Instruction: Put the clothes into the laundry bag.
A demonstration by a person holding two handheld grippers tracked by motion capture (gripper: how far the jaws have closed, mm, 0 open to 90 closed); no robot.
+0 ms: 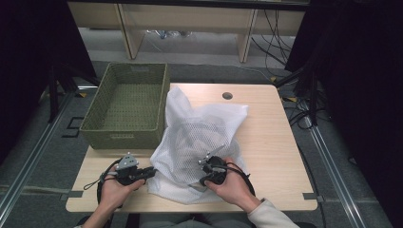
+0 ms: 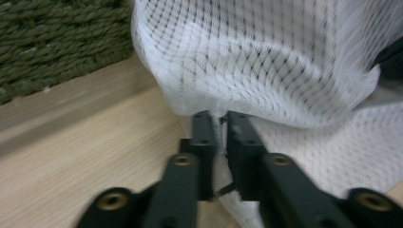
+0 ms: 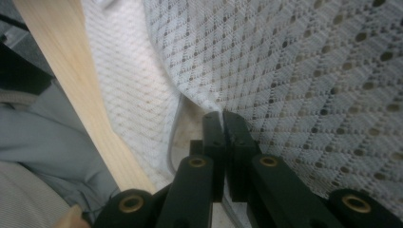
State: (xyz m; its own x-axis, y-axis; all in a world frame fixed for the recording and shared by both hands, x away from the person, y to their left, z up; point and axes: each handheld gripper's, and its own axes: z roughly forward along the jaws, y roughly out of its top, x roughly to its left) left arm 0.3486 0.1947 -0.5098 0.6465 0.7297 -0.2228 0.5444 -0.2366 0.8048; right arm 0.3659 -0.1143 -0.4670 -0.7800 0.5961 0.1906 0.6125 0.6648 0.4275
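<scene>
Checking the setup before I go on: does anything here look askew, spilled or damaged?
Nothing looks damaged or spilled. The white mesh bag lies crumpled on the table, one corner propped against the woven basket. The left gripper and right gripper each pinch its near edge, which hangs slightly over the table's front.

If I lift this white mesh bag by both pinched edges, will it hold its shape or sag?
Likely sags: the mesh bag lies crumpled in soft folds on the table. Probably light, being thin open netting. The left gripper and right gripper each pinch just an edge, so cloth between them may droop.
</scene>
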